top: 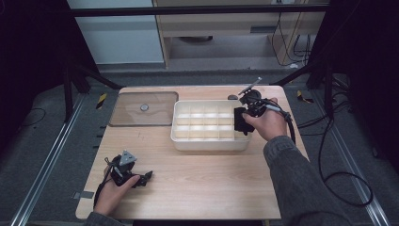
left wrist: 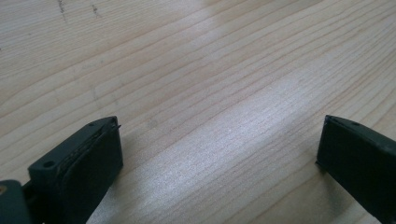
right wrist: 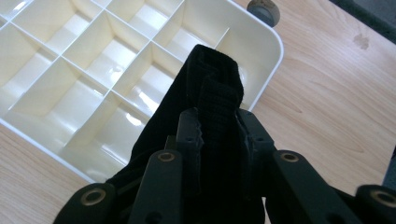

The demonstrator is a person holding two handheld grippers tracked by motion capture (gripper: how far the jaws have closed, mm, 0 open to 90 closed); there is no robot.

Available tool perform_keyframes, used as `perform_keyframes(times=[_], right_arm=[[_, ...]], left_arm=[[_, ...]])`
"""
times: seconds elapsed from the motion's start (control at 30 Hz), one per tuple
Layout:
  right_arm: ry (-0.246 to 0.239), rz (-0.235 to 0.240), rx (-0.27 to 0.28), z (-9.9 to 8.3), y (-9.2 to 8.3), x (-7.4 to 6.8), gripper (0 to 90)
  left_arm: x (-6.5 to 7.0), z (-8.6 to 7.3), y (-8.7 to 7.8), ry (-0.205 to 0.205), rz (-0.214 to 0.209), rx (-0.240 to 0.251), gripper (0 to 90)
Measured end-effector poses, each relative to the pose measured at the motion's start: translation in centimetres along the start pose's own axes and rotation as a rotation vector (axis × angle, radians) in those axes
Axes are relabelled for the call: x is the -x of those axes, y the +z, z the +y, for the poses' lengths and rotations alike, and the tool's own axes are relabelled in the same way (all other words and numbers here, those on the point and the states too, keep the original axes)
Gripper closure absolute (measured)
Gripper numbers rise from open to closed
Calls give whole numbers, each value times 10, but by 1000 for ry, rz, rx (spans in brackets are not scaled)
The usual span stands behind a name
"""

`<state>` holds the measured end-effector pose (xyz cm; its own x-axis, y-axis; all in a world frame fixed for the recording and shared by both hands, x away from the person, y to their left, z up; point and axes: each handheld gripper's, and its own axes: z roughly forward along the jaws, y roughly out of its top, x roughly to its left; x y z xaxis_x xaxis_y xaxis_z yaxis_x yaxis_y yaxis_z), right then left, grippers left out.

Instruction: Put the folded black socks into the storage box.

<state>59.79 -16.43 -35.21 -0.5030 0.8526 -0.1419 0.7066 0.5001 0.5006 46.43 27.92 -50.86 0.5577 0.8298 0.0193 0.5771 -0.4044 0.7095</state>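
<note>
1. Two grippers are at work, and only one is loaded: the right gripper (right wrist: 219, 126) is clamped on a folded piece of black fabric (right wrist: 212, 88), its jaws pressing the cloth from both sides in the right gripper view.
2. The left gripper (top: 141, 179) rests at the near left of the wooden table (top: 197, 174), jaws spread wide with nothing but bare wood grain between them.
3. Progress, as I judge it: the cloth is picked up and brought over the cream divided tray (top: 181, 136), but it is not yet set down. Every compartment that can be seen looks bare, so the placing remains to be done.
4. The fabric stands up out of the jaws, its folded end beyond the fingertips, hanging over the right end of the tray, above the compartments next to the right-hand wall. Whether it already touches a divider I cannot tell.
5. What is left seems to be lowering the cloth into one cell and letting go.
6. A clear lid (top: 143, 109) with a small knob lies flat on the table just left of the tray, well apart from both grippers; it is still off.
7. A small dark round object (right wrist: 263, 10) sits on the table just beyond the tray's far right corner.
</note>
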Motion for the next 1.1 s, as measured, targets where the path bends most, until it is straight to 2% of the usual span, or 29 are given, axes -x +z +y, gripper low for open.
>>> perform_keyframes(times=[0.4, 0.77, 0.9, 1.03, 1.1], right_arm=[[0, 18, -13, -7, 13, -7, 732], [-7, 11, -28, -13, 20, -7, 731], [9, 13, -30, -15, 22, -8, 729], [-2, -3, -32, -17, 24, -7, 726], [8, -6, -35, -18, 25, -7, 726]], left_arm=[[0, 0, 0, 0, -2, 1, 0], [0, 0, 0, -1, -1, 2, 0], [0, 0, 0, -2, -1, 2, 0], [0, 0, 0, -1, -1, 2, 0], [0, 0, 0, -2, -1, 2, 0]])
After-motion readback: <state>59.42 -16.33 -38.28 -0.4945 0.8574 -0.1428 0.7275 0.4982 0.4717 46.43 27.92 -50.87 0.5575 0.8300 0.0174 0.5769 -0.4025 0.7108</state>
